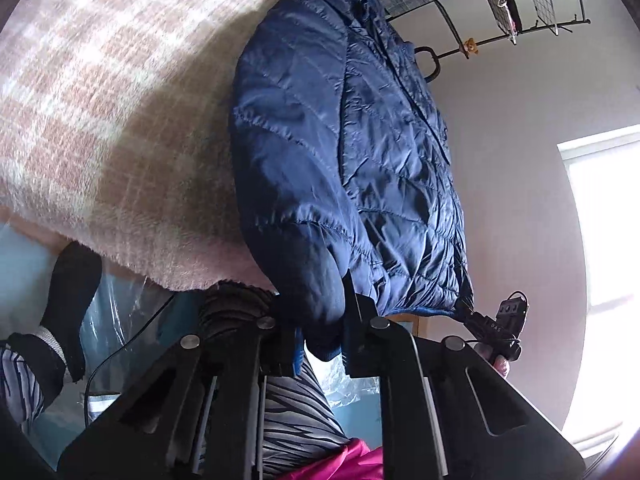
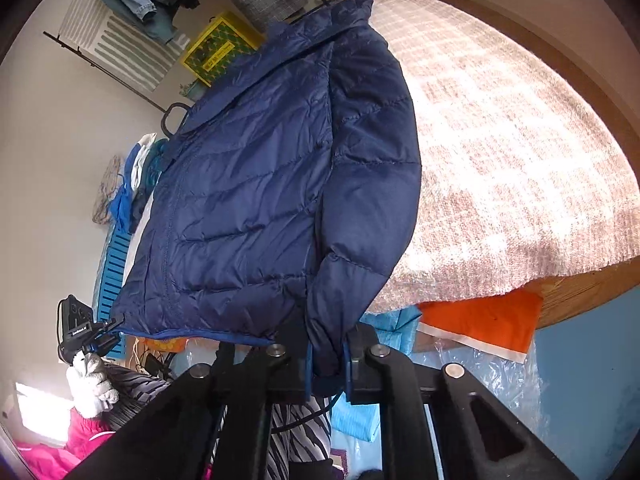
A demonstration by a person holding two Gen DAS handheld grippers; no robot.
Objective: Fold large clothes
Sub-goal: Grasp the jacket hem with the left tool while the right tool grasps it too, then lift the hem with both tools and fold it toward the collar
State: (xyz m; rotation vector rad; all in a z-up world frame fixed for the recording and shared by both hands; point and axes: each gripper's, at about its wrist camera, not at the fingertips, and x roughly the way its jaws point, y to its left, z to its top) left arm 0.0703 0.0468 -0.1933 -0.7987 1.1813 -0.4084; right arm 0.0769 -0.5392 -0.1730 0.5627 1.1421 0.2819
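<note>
One bed cover (image 1: 120,128), pink and white checked and fuzzy, fills the biggest share of both views, and its near edge hangs over the side of the bed. One navy quilted jacket (image 1: 352,152) lies flat on it, collar at the far end, hem and cuffs at the near edge. Two sleeves run down its two sides, one in each view.

One dark metal rack (image 1: 500,20) stands beyond the collar with a few garments draped on it; how many is hard to tell, since they overlap. One bright window (image 1: 604,220) shows at the right of the left wrist view. One yellow box (image 2: 218,50) sits by the far wall in the right wrist view, and one orange cloth (image 2: 480,322) lies under the cover's near edge.

Two grippers hold the jacket. The left gripper (image 1: 320,340) has its jaws clamped on one sleeve cuff (image 1: 324,312). The right gripper (image 2: 326,360) is pinched tight on the other cuff (image 2: 326,344).

One white-gloved hand (image 2: 90,384) shows at the lower left of the right wrist view.
</note>
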